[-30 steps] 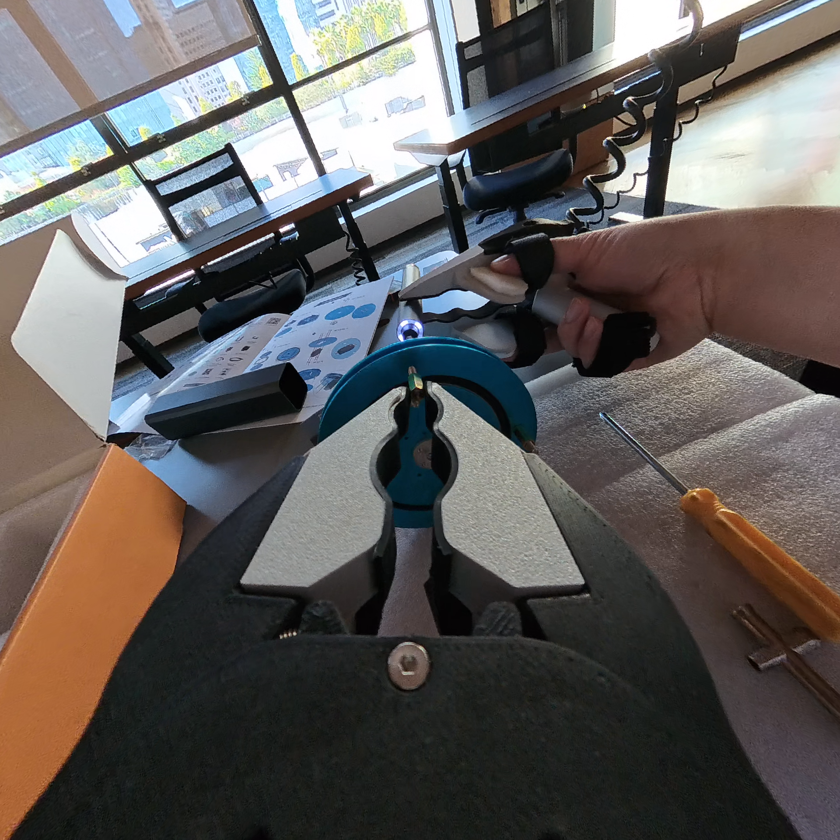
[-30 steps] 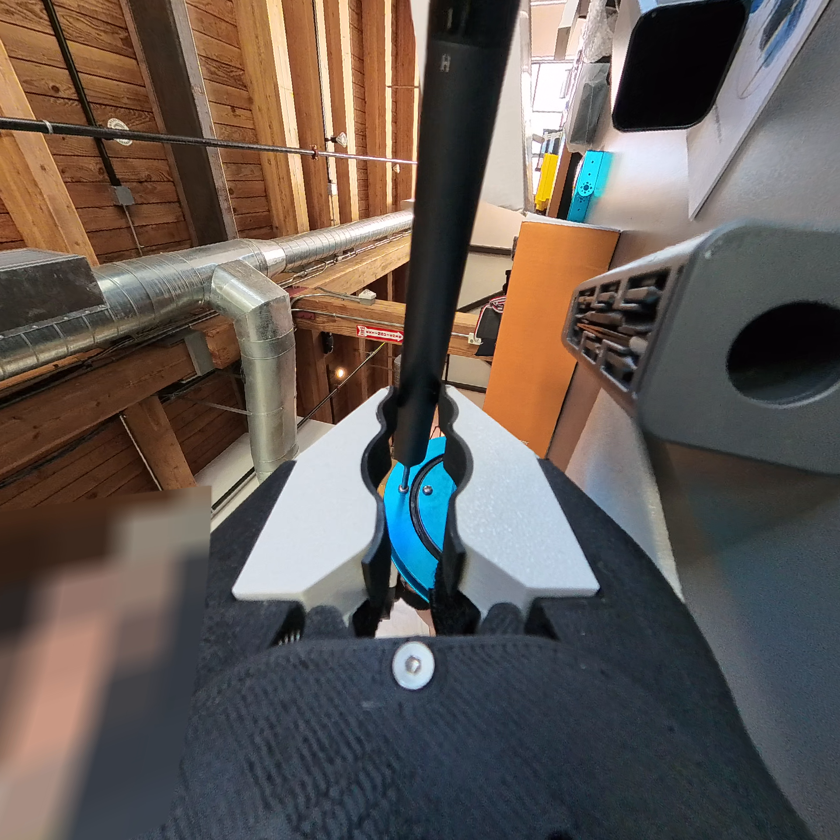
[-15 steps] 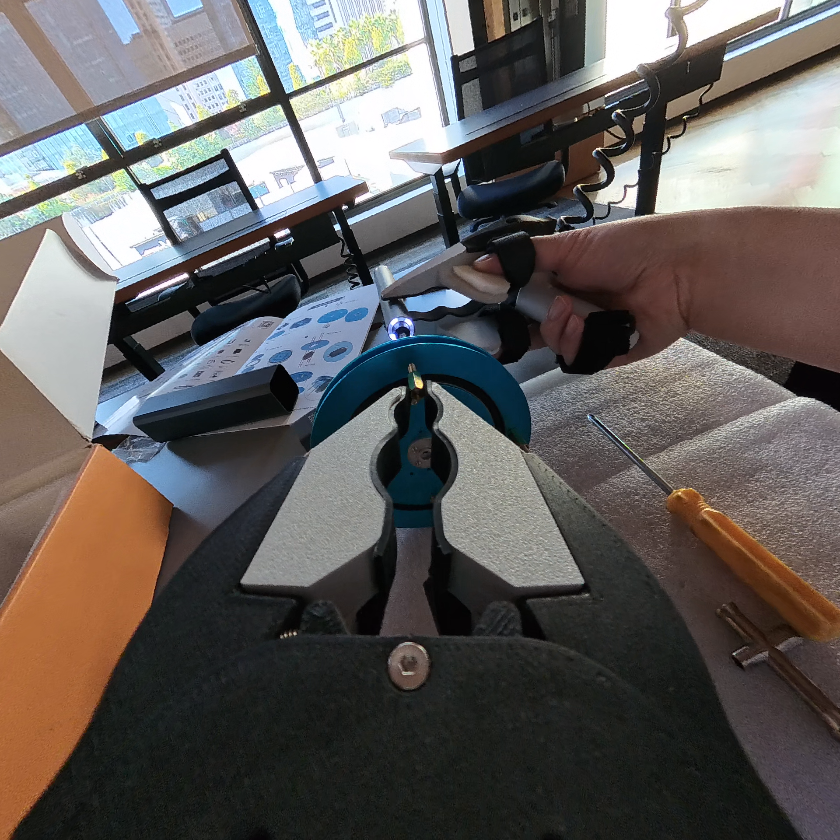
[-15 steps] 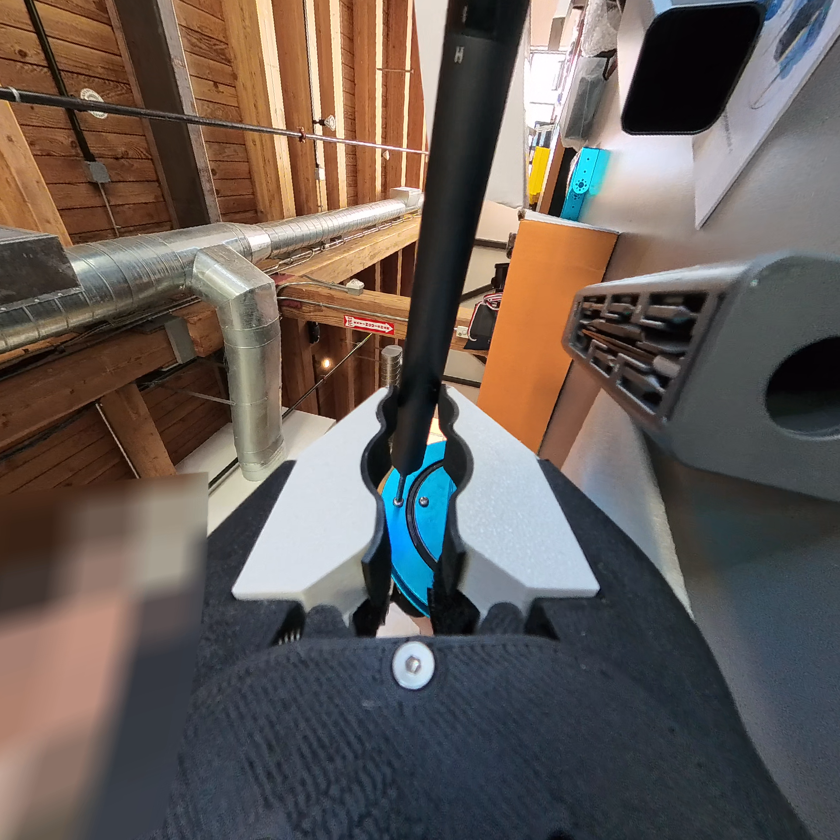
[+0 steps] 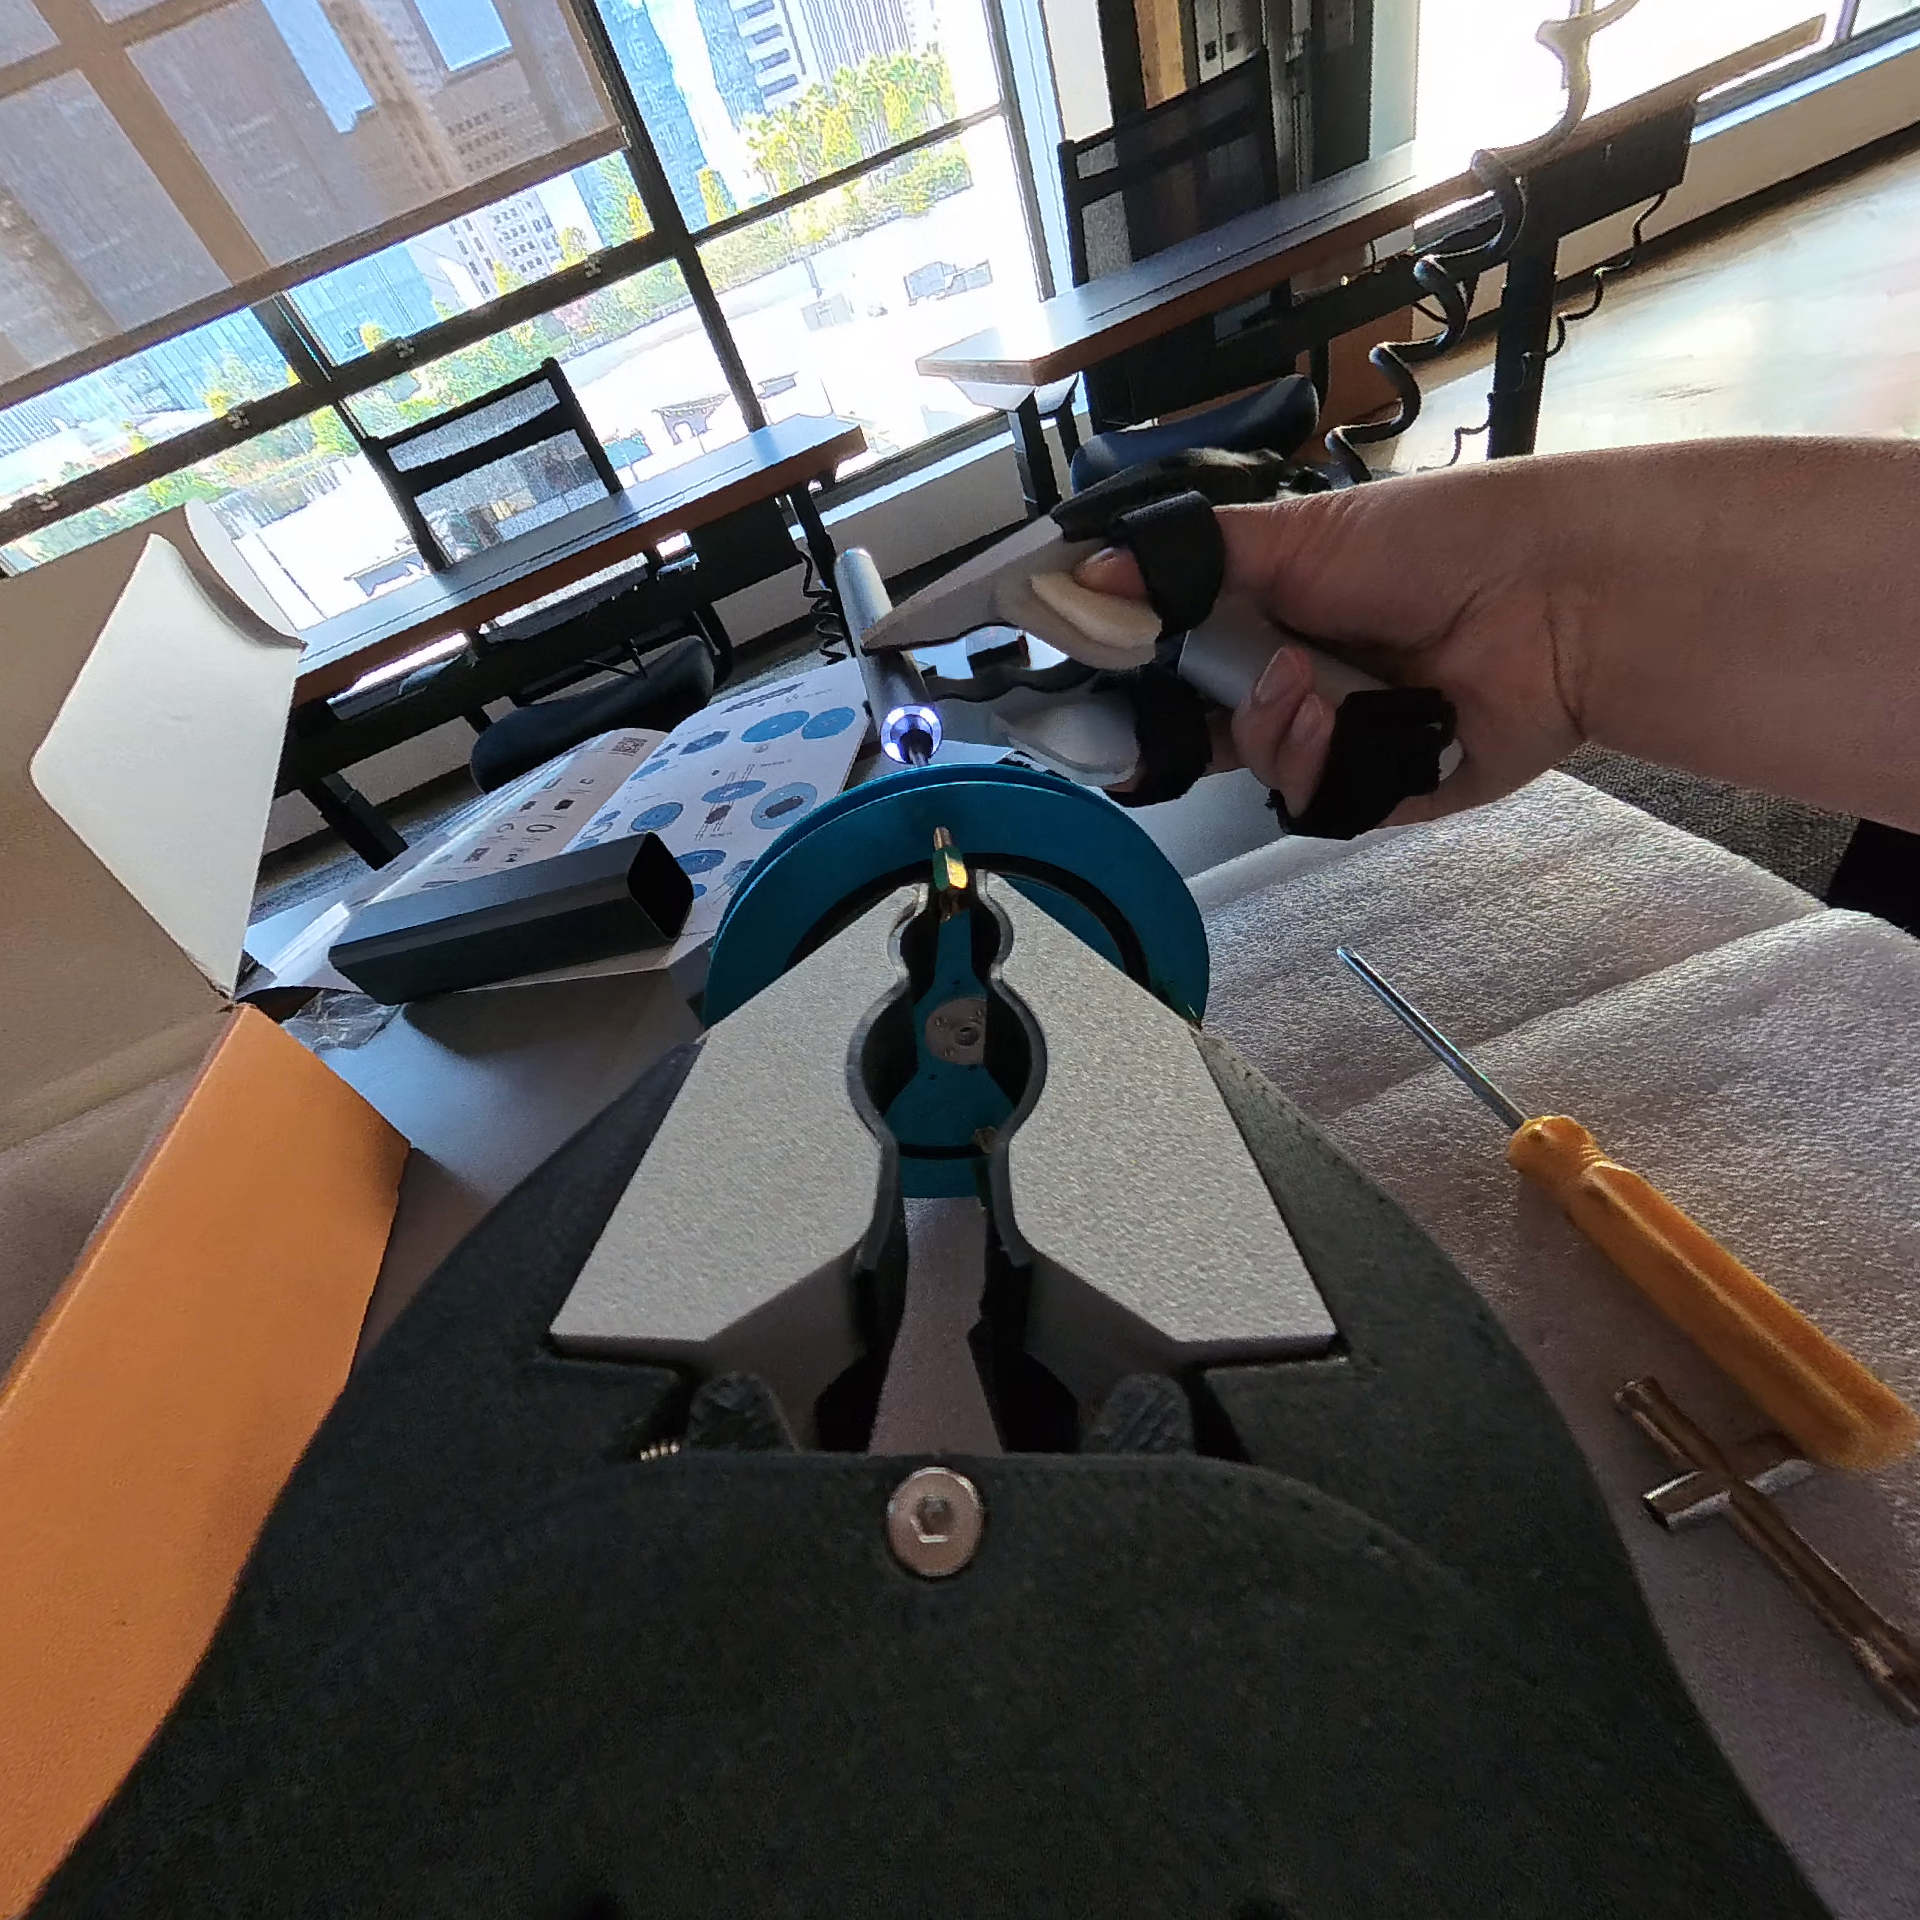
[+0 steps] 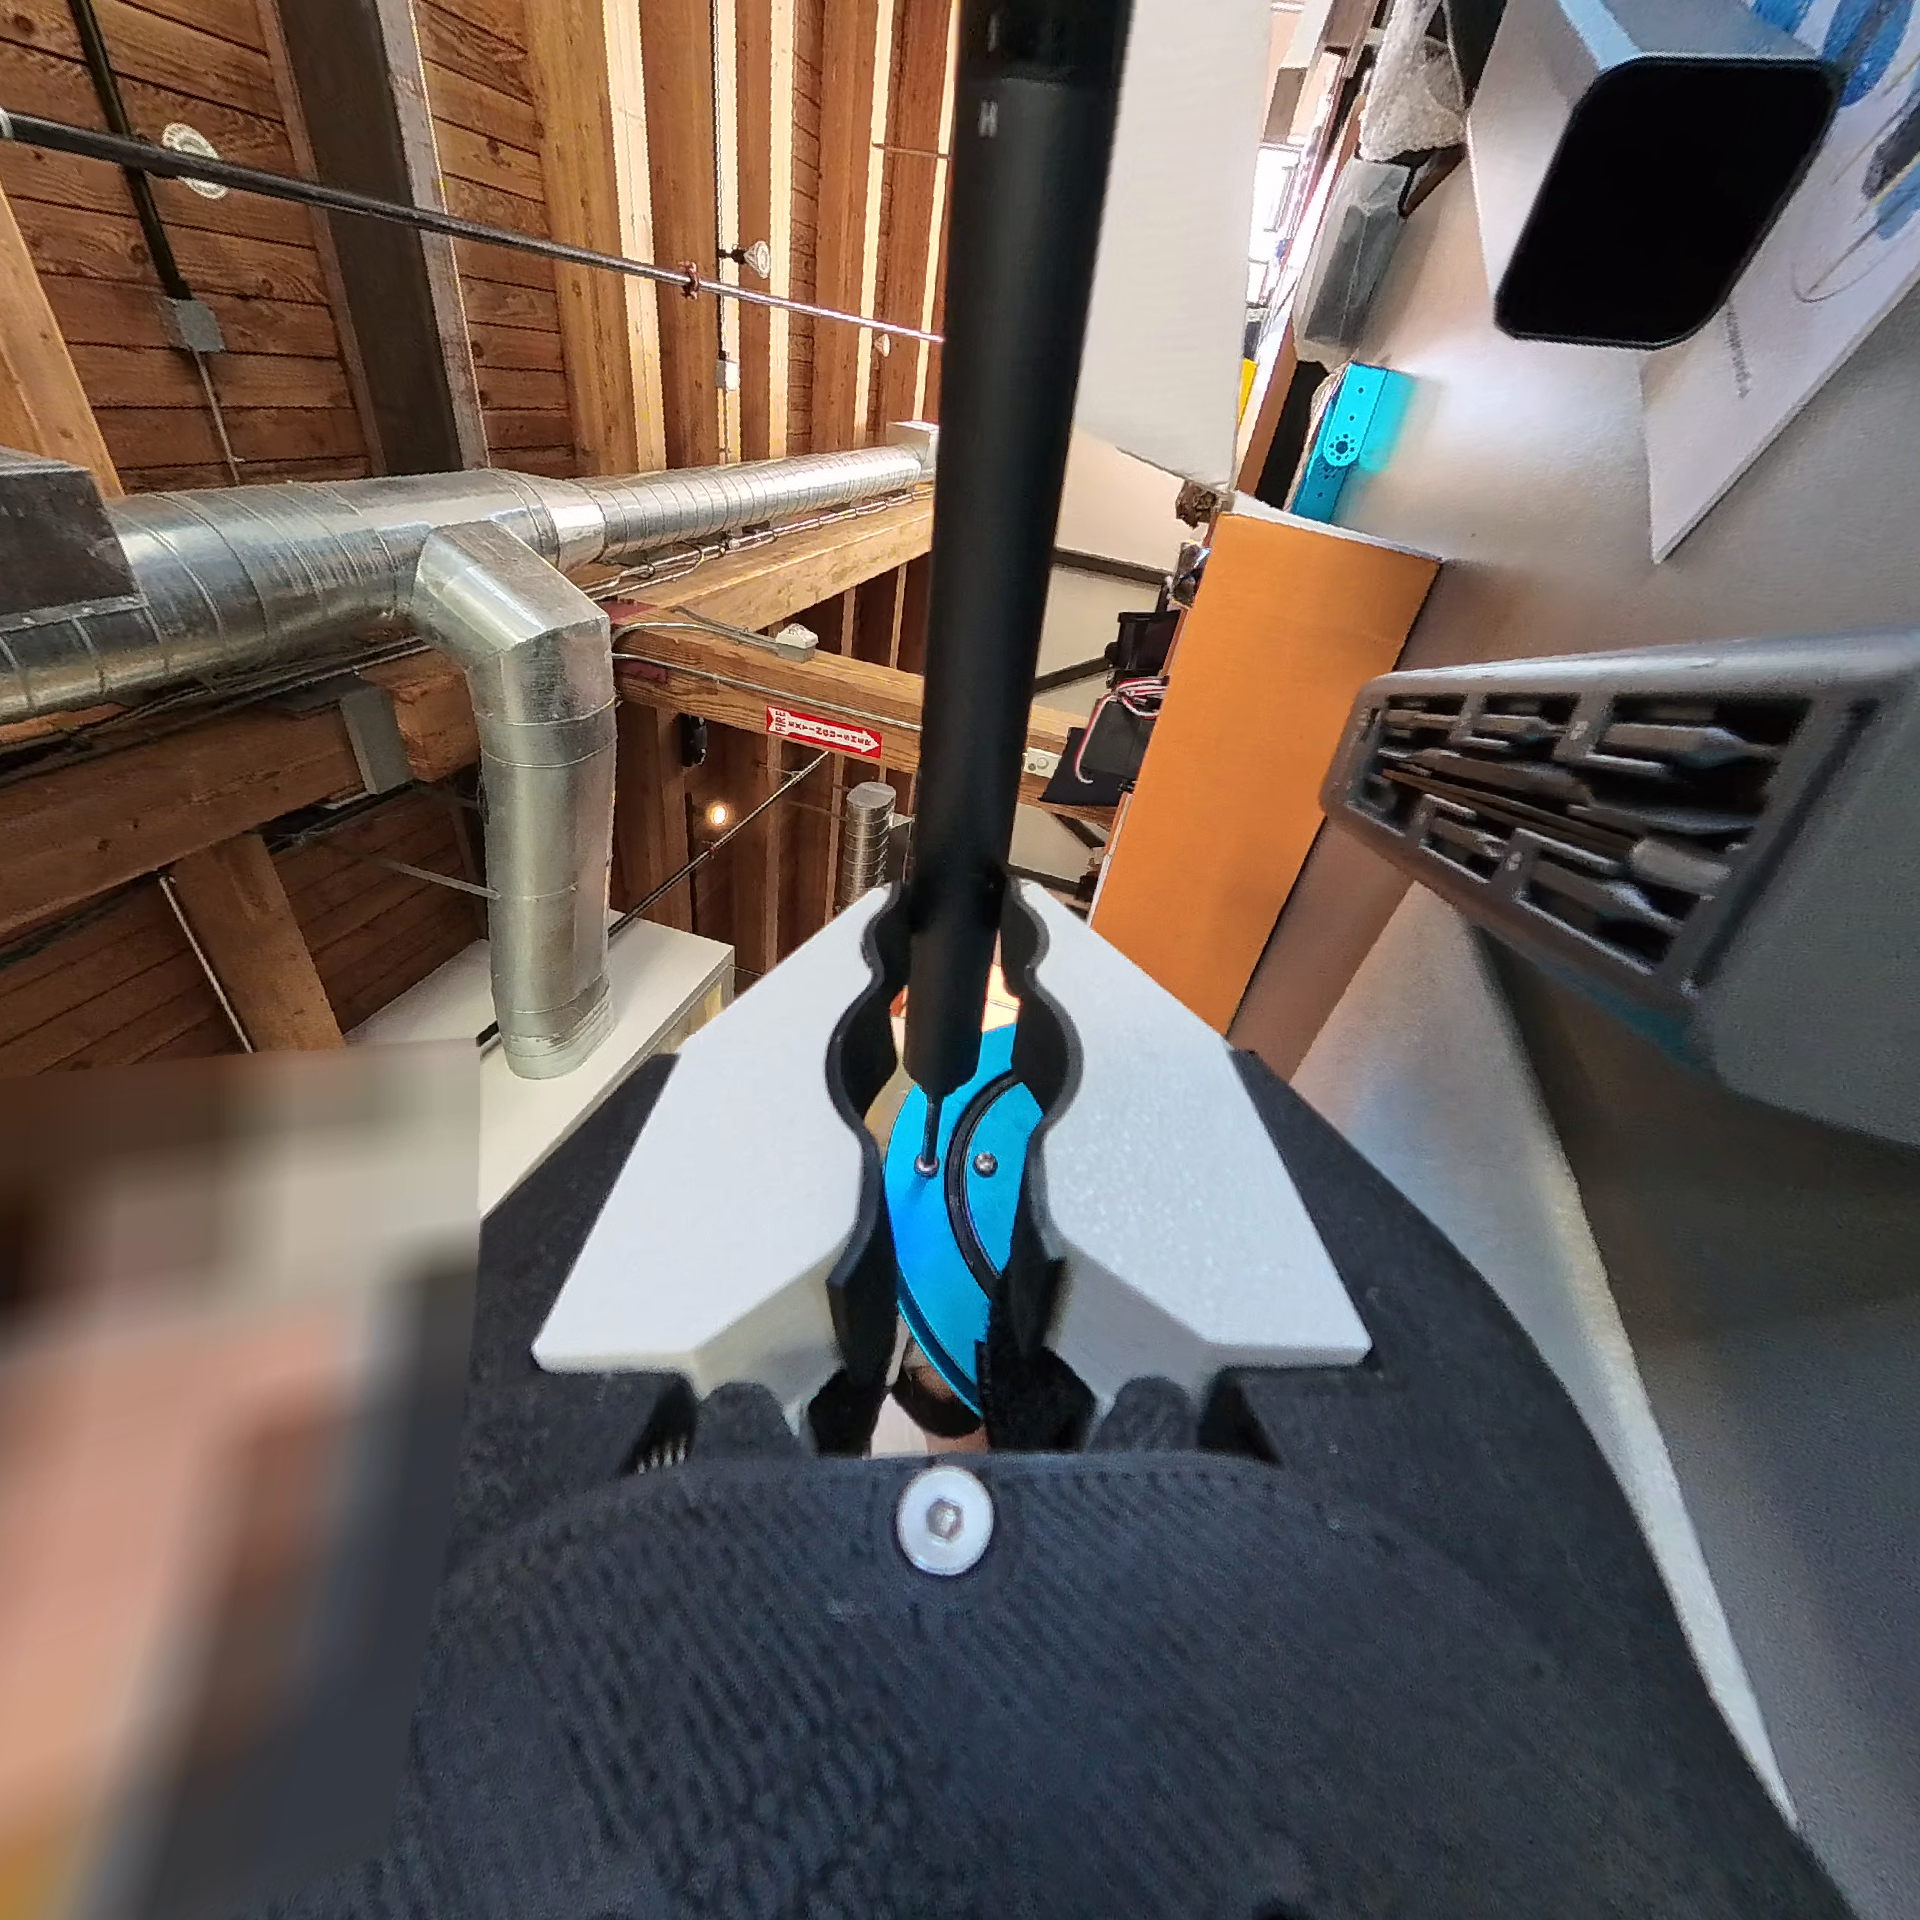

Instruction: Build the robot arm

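Note:
My left gripper (image 5: 951, 904) is shut on a blue round disc assembly (image 5: 831, 862) and holds it upright over the grey table; a small brass piece sticks up between its fingertips. A hand holds my right gripper (image 5: 914, 675) just behind the top of the disc. The right gripper (image 6: 951, 894) is shut on a black pen-shaped electric screwdriver (image 6: 997, 520). The screwdriver's lit end (image 5: 911, 727) points at the disc. In the right wrist view its bit sits on a small screw (image 6: 925, 1164) on the blue disc face (image 6: 935, 1236).
An orange-handled screwdriver (image 5: 1683, 1278) and a metal cross key (image 5: 1766, 1527) lie on white foam sheet (image 5: 1558, 987) at right. A dark rectangular tube (image 5: 509, 925) rests on a printed sheet (image 5: 727, 758). An orange cardboard box (image 5: 156, 1299) stands at left. A grey bit case (image 6: 1662, 810) is nearby. The gap from one gripper's tips to the other's is roughly 11 cm. The metal cross key (image 5: 1766, 1527) is closer to my left gripper, around 15 cm from its tips; the right tips are 25 cm off.
The right gripper and screwdriver have shifted slightly against the disc, and more of the screwdriver's body shows behind the finger. Both grips are unchanged.

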### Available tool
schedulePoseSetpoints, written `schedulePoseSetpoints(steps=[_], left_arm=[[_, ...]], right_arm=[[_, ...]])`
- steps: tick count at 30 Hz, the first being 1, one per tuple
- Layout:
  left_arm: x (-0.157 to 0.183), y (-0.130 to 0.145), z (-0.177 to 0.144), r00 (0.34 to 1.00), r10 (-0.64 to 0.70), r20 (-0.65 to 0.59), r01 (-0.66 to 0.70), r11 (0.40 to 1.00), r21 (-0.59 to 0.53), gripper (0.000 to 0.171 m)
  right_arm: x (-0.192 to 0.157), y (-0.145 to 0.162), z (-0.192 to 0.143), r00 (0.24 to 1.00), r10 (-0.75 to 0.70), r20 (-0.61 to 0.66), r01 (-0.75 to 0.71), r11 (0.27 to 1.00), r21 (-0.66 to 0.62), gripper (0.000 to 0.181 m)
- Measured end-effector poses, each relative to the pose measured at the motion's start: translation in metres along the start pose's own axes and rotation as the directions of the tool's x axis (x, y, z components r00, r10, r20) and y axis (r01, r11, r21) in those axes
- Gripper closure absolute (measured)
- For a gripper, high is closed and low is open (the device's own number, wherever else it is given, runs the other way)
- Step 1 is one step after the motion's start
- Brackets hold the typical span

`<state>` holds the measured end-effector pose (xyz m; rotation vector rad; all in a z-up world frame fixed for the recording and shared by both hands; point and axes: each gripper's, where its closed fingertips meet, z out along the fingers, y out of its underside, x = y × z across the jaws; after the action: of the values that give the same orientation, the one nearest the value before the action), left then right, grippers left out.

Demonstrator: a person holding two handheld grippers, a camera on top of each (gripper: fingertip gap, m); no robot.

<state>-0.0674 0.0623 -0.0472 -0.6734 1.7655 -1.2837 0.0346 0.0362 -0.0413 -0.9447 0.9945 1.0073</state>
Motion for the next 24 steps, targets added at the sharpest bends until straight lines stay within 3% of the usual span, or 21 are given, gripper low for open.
schedulePoseSetpoints(steps=[24], left_arm=[[0.003,0.0,-0.002,1.0,0.022,0.003,-0.022,1.0,0.013,0.168]], right_arm=[[-0.011,0.002,0.002,0.998,-0.053,0.033,0.053,0.998,-0.013,0.165]])
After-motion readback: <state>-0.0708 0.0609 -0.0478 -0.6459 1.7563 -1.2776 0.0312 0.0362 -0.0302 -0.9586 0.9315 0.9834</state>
